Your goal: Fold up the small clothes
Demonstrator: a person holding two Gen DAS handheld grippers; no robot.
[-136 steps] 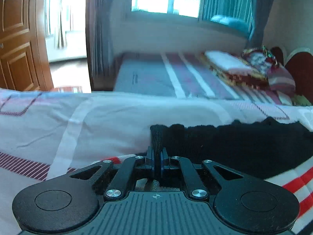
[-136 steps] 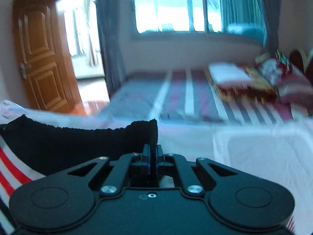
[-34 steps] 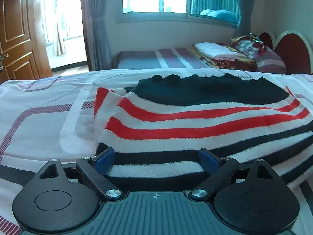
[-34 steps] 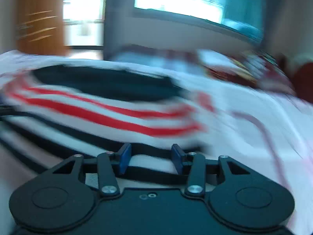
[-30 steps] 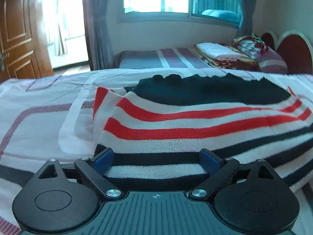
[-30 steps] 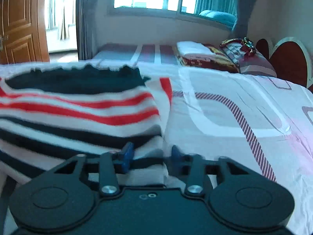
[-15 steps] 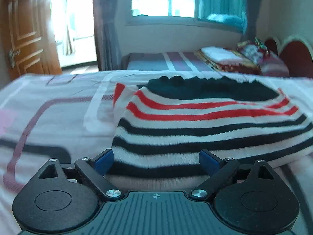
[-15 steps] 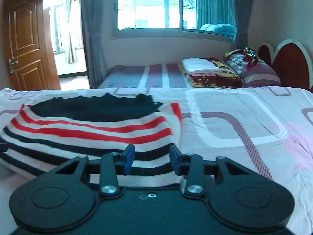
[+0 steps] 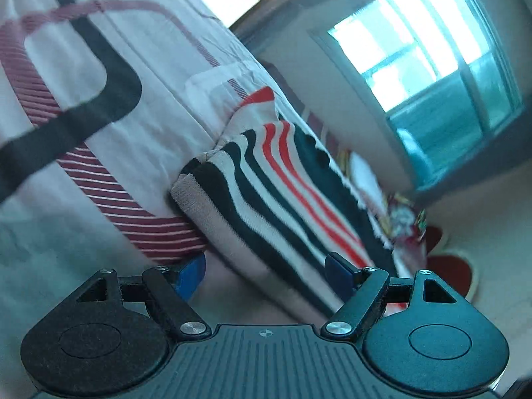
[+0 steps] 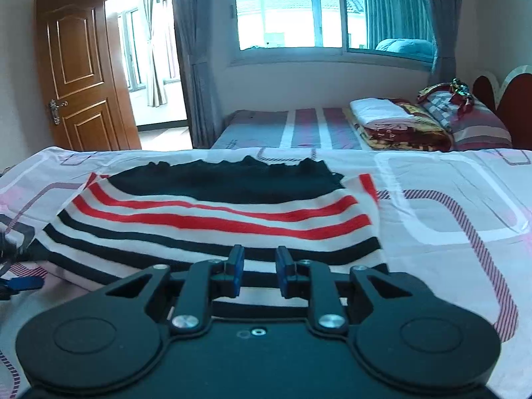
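A folded striped knit garment (image 10: 212,219), white with black and red bands and a black far part, lies flat on the bed sheet (image 10: 449,206). My right gripper (image 10: 258,271) hovers just before its near edge, jaws a small gap apart and empty. My left gripper (image 9: 266,272) is wide open and rolled sideways, level with the garment's (image 9: 266,186) near left corner, holding nothing. Part of it shows at the left edge of the right wrist view (image 10: 20,282).
The sheet (image 9: 99,133) is white and pink with dark rounded-rectangle patterns. A second bed (image 10: 289,129) with folded blankets (image 10: 395,123) and a pillow (image 10: 465,119) stands beyond. A wooden door (image 10: 79,73) is at the back left, a window (image 10: 299,10) behind.
Both grippers let go of the garment's black edge and drew back to its near side. In the last half second the left gripper rolled sharply sideways; the right backed off slightly.
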